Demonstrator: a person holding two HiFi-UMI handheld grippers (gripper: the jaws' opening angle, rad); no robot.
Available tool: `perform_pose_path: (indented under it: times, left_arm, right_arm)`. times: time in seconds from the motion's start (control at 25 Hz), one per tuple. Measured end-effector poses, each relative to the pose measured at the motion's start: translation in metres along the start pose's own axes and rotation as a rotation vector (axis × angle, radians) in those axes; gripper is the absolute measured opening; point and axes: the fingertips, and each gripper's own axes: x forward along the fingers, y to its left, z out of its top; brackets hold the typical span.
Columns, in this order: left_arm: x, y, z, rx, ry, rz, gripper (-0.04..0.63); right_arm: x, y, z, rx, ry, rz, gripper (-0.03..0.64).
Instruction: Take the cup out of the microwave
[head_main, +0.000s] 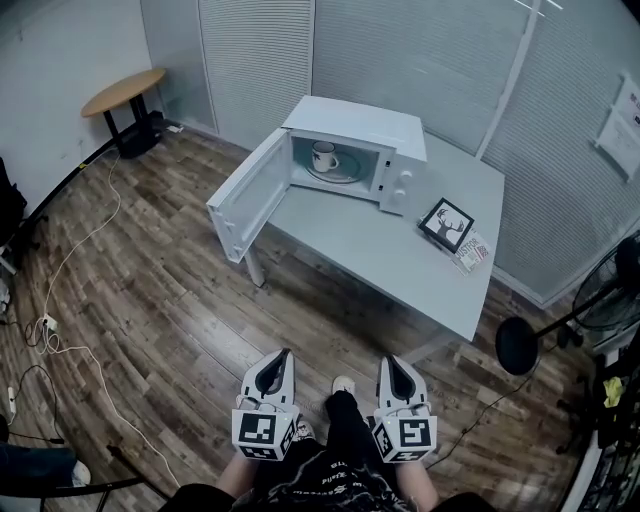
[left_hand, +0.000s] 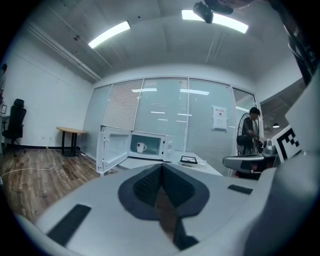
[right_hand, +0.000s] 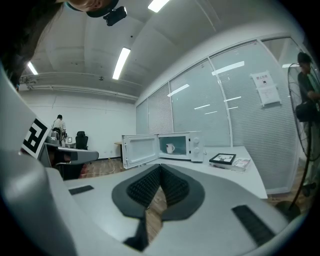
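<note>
The cup stands inside the open microwave on the surface, straight ahead and well apart from both tools. The left tool and right tool are pressed together, empty; neither is clearly nearer.

Long ceiling strip lights, high above the jaws in both gripper views, give bright, even, cool light. They repeat as pale streaks of glare in the glass wall far beyond the jaws. Shadows are soft and faint; the clearest lies on the floor under the surface in the head view. Both gripper views are strongly fisheye, with black corners and bowed lines. Close to the lens the left gripper and right gripper are blurred, while the microwave ahead of the jaws stays fairly sharp.
</note>
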Motion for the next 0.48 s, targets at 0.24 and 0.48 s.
perform_pose_path:
  times: [0.24,0.48]
  left_arm:
    - [0.02,0.01,-0.002,0.002,0.013,0.04,0.006]
    - [0.055,0.018,0.002,-0.017,0.02,0.08,0.006]
  right_arm:
    - [0.034,-0.007,0.0,0.01,0.003,0.04,0.003]
    - [0.076,-0.023,0.004,0.004,0.02,0.083,0.003]
